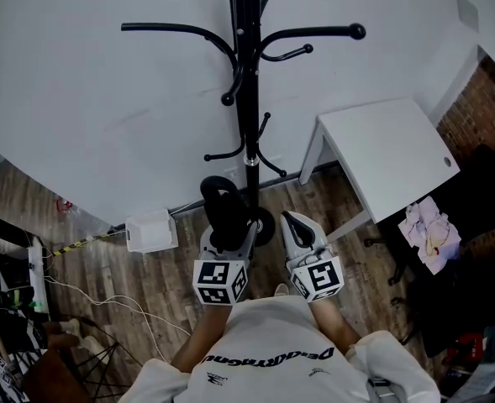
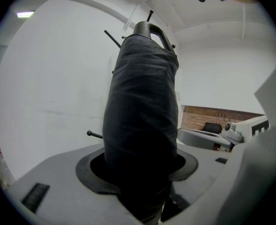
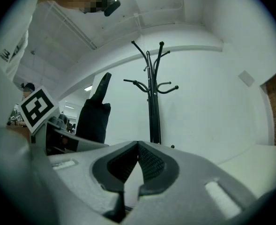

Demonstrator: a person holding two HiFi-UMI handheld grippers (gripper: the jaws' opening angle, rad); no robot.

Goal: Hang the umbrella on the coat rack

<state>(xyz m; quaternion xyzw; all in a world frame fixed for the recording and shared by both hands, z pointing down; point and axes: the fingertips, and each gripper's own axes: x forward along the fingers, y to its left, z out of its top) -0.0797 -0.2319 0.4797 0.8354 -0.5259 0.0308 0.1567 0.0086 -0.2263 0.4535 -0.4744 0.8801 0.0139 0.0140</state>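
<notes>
One folded black umbrella (image 1: 220, 198) stands upright, clamped in the left gripper (image 1: 228, 232), just before the coat rack (image 1: 247, 99) by the white wall. Right gripper (image 1: 296, 223) has its jaws together, empty. White table (image 1: 390, 154) crowds the right; the rack's base seems mostly hidden behind the umbrella

Folded umbrella (image 2: 140, 116), between the left gripper (image 2: 138, 170) jaws: dark matt cloth, softly creased; handle (image 2: 149, 31) glossy black plastic.
Coat rack (image 1: 245, 99), ahead of both grippers: black metal, slight sheen.
Right gripper (image 3: 137, 165): matt grey plastic shell, black ribbed pads (image 3: 152, 165).
Floor (image 1: 146, 292), below: wood-grain planks.
</notes>
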